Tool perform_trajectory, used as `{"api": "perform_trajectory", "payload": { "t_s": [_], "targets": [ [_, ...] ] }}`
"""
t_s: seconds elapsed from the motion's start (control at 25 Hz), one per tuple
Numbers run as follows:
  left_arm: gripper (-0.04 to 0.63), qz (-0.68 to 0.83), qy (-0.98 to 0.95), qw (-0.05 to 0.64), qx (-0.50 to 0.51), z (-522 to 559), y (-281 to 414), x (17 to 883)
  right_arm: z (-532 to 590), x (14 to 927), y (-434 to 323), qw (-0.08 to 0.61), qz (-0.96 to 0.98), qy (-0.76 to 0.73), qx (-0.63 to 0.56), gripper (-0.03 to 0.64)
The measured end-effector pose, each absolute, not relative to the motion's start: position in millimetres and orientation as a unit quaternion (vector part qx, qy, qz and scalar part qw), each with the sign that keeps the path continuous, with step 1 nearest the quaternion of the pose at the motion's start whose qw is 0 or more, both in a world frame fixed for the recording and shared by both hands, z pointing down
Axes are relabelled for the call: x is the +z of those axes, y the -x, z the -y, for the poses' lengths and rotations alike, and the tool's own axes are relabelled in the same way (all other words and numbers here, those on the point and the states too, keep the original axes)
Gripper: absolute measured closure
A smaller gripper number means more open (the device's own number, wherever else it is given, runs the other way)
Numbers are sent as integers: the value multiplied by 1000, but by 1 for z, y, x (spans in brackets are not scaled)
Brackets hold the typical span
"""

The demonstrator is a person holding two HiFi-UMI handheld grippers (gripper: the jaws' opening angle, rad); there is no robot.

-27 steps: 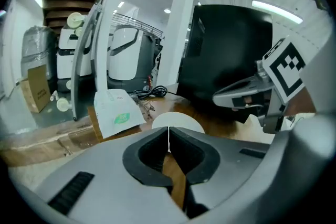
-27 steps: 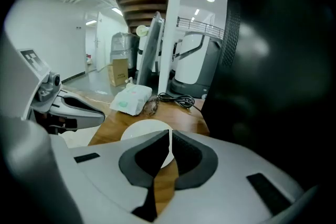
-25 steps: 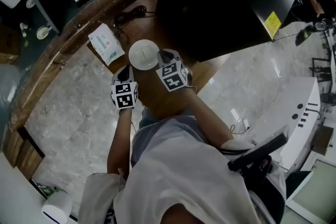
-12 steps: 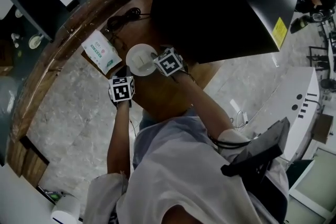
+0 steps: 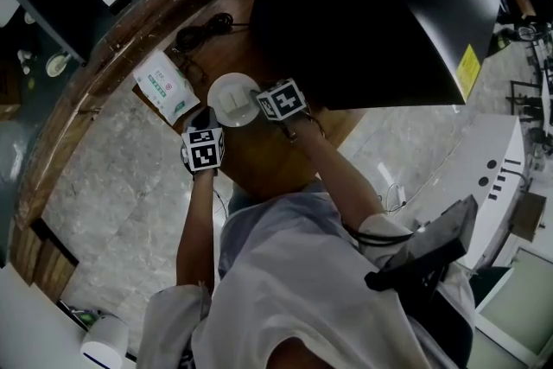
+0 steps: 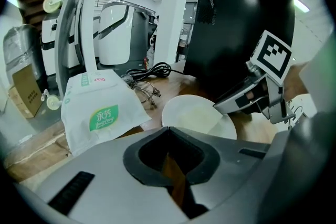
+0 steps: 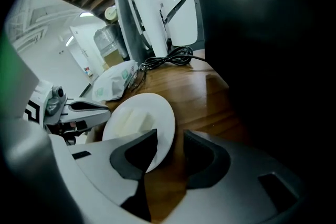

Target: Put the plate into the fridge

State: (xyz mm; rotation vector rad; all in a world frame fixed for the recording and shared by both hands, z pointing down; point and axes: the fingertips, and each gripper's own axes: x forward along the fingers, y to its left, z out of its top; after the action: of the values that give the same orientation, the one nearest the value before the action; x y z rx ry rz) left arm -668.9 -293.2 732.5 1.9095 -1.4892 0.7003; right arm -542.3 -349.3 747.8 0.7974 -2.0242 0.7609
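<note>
A round white plate [image 5: 232, 99] [image 6: 194, 115] [image 7: 142, 118] lies on the wooden table [image 5: 268, 160], just in front of the black fridge [image 5: 363, 4]. My right gripper [image 5: 257, 104] [image 7: 170, 136] is at the plate's right rim. Its jaws have just been opening and stand open, the rim between them: the left jaw is by the edge, and bare wood shows before the right jaw. My left gripper [image 5: 210, 122] [image 6: 168, 128] hovers at the plate's near left side without touching it, jaw tips together and nothing held.
A white bag with a green label [image 5: 164, 86] [image 6: 97, 107] lies left of the plate. A black cable [image 5: 203, 28] [image 6: 152, 70] is coiled behind it. The fridge's dark side [image 7: 273, 60] rises close on the right. Marble floor lies beyond the table's edge.
Both grippers have come down toward the table and the plate. The right one has turned at the wrist and now sits at the plate's rim. The plate has stayed in place.
</note>
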Motion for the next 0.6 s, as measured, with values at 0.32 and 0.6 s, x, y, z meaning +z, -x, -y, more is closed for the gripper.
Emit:
{"api": "perform_trajectory", "payload": {
  "t_s": [0.32,0.6],
  "targets": [
    [575,570,-722,294,259,302,662,737,356,749,540,378,803,-322,330,454],
    [577,579,-715,291,260,299,656,739,340,749,539,309,789,-299,439,487]
  ]
}}
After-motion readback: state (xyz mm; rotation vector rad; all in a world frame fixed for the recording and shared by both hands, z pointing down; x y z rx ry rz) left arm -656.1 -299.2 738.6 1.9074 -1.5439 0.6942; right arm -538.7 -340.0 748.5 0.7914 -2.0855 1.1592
